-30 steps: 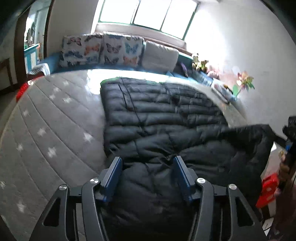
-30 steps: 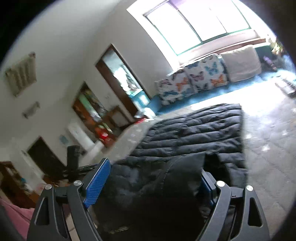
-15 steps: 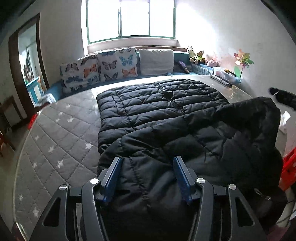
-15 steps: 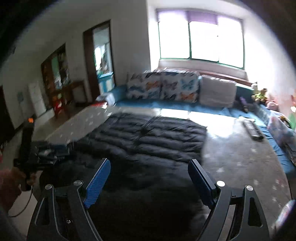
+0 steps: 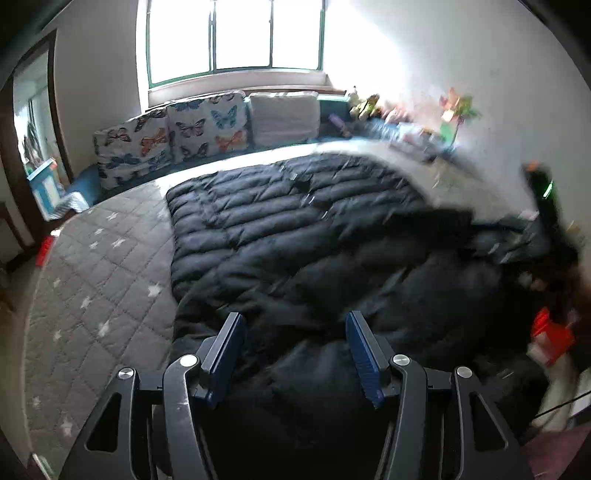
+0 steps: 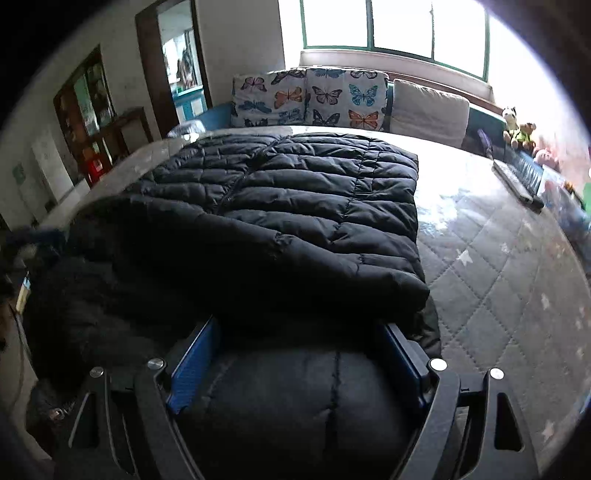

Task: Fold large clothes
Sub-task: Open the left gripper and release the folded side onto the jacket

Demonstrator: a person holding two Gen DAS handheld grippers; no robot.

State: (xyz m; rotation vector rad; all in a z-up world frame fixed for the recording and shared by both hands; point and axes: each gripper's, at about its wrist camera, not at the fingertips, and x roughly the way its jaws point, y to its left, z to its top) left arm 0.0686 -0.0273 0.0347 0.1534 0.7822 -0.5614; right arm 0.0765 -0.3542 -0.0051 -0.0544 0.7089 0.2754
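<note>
Both claws pinch the jacket (image 6: 280, 229) on the bed (image 6: 498, 266): left claw (image 5: 293, 354), right claw (image 6: 295, 362). Best to lay the fold squarely.

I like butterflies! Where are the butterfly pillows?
The butterfly pillows stand along the far edge of the bed under the window, left of the plain white pillow, beyond the black coat.

A large black quilted puffer coat (image 6: 288, 192) lies spread flat on a grey star-patterned mattress (image 6: 498, 266), its zipper facing up and its near end folded back over the body.
</note>
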